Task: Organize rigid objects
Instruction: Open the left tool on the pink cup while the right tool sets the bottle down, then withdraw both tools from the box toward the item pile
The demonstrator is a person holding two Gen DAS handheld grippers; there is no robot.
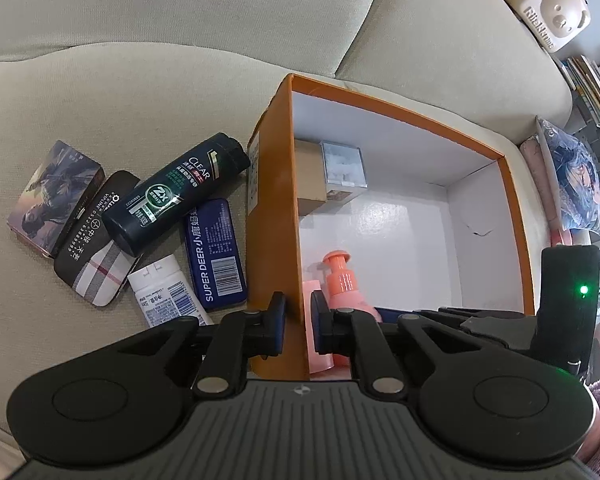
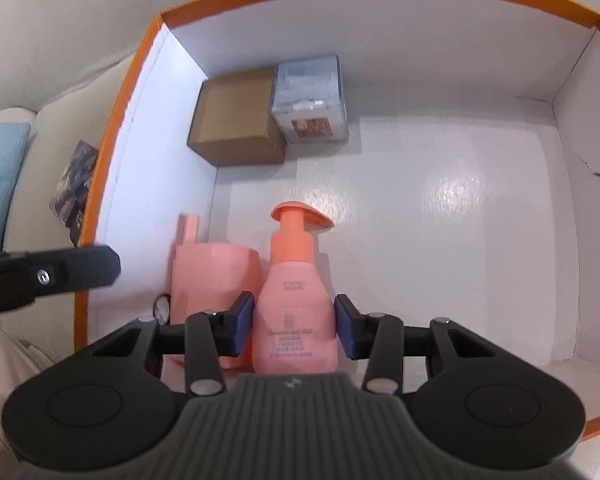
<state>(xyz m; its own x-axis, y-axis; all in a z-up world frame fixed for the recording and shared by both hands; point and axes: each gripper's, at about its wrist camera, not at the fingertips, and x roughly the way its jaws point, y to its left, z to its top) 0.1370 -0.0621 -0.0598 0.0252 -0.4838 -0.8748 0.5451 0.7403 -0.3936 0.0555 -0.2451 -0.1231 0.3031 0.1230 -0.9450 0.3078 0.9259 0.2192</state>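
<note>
Beige sofa cushions point(image 1: 140, 60), bear-faced appliance point(image 1: 556, 12)

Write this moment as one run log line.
left gripper: shut on orange box wall | right gripper: shut on pink pump bottle | bottle: upright in box, beside pink cup

The box wall point(image 1: 278, 240) hid most of the pink cup point(image 1: 316, 344); the bottle's point(image 2: 296, 320) small print was blurred.

"CLEAR" and "2X" on dark bottle point(image 1: 176, 192), "SUPER DEER" on blue tin point(image 1: 216, 256), "VIPLINE" on brown case point(image 1: 92, 240)
</note>
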